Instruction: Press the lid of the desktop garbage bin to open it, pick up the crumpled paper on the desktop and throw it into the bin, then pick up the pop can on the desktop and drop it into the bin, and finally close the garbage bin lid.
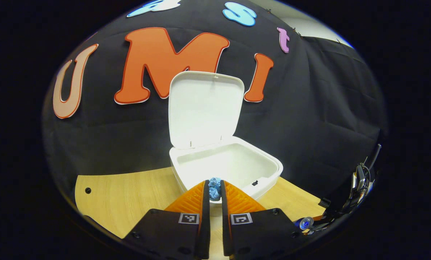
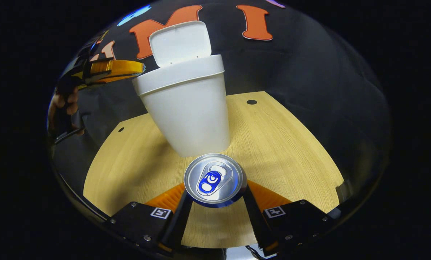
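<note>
Left hand-held gripper (image 1: 214,191) clamps the crumpled paper (image 1: 214,188) just before the open bin (image 1: 226,169), lid (image 1: 205,108) up to receive it.
Right hand-held gripper (image 2: 215,191) flanks the upright pop can (image 2: 214,179) on the table (image 2: 280,144); whether it presses, I cannot tell.

White bin (image 1: 233,169) open (lid (image 1: 205,108) upright); blue paper (image 1: 214,188) pinched; can (image 2: 214,179) upright.

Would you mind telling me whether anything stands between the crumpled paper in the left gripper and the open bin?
Nothing visible does. The crumpled paper sits pinched in the left gripper just short of the bin rim, and the lid stands upright behind the opening.
</note>
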A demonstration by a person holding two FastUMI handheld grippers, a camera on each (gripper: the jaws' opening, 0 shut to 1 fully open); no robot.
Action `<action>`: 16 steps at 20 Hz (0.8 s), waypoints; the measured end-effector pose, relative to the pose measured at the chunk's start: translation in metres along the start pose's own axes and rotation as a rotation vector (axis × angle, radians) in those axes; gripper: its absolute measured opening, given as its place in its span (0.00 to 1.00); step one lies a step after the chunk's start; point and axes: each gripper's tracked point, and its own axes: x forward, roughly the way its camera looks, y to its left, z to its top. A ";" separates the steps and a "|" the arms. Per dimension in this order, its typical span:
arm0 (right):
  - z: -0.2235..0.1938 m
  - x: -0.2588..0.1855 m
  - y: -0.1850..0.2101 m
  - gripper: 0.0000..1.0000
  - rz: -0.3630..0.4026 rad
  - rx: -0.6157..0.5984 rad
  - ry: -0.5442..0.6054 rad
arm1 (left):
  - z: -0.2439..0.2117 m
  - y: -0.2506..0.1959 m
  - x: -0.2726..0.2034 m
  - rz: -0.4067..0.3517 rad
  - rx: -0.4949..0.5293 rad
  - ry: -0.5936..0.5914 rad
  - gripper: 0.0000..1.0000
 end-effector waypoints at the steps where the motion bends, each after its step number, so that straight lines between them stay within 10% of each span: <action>1: -0.001 0.000 0.000 0.78 -0.001 0.007 0.001 | 0.000 -0.002 0.002 -0.005 -0.001 0.003 0.18; 16: 0.002 0.000 -0.007 0.79 -0.035 0.045 -0.016 | -0.005 -0.012 0.008 -0.016 0.031 0.026 0.30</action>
